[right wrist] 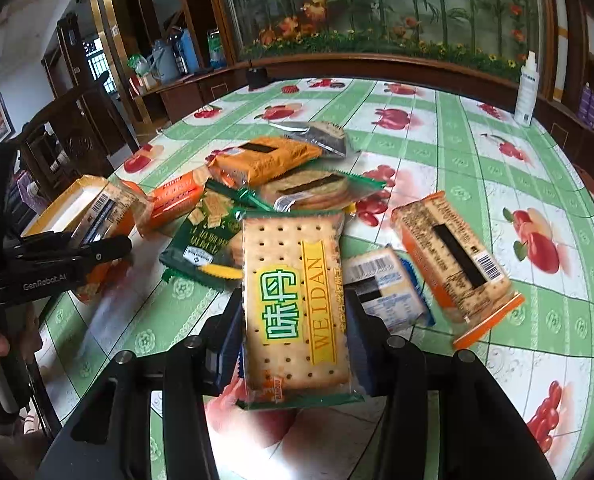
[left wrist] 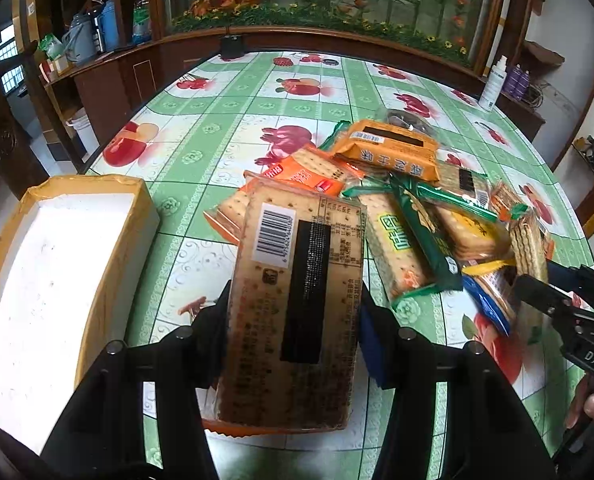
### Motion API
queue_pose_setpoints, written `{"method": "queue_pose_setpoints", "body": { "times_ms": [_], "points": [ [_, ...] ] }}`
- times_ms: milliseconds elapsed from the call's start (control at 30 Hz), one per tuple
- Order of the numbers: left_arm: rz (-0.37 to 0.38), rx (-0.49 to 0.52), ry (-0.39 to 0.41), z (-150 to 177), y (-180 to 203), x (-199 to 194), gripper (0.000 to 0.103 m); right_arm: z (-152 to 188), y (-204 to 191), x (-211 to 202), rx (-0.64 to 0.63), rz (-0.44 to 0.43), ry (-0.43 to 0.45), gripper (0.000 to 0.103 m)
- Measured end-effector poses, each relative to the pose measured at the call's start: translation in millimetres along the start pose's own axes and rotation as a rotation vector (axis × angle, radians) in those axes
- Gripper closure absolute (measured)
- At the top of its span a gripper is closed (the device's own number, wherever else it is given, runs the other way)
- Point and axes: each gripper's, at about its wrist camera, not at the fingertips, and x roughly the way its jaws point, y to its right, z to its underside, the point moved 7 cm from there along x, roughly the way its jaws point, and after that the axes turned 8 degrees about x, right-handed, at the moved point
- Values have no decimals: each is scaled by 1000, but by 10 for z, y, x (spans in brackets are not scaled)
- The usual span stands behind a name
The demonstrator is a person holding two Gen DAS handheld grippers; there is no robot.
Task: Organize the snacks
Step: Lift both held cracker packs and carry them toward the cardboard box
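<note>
Cracker packets are held in both grippers above the fruit-patterned surface (left wrist: pixel 225 120). The left gripper (left wrist: pixel 295 316) is closed on a barcode-side-up cracker packet (left wrist: pixel 293 300), its jaws pressing the long edges; the white box with the yellow rim (left wrist: pixel 53 280) lies just beside it on the left, seemingly empty. The right gripper (right wrist: pixel 295 320) is closed on a green-and-yellow "WEIDAN" cracker packet (right wrist: pixel 293 300), gripped the same way by its sides. The remaining snacks sit in a loose heap (left wrist: pixel 409 200) in the middle of the surface, with one orange-edged packet (right wrist: pixel 457 264) lying apart on the right.

Slippage is the main risk: glossy film is pinched at the edges only, so a packet could be twisted out or dropped short of the box. The crackers could be cracked by too hard a squeeze. With both grippers close together, a collision could be caused if the box is approached at once.
</note>
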Motion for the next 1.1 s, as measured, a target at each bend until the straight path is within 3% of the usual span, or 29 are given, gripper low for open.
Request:
{"method": "queue_pose_setpoints", "body": {
  "times_ms": [367, 600, 867, 1100],
  "points": [
    [7, 8, -29, 72, 46, 77, 47, -10, 10, 13, 32, 45, 15, 55],
    [24, 6, -25, 88, 66, 37, 47, 56, -5, -48, 52, 16, 14, 56],
    [36, -1, 19, 11, 1, -219, 47, -39, -408, -203, -7, -41, 39, 56],
    [3, -15, 60, -35, -242, -491, 47, -202, -838, -152, -69, -92, 46, 56]
  ]
}}
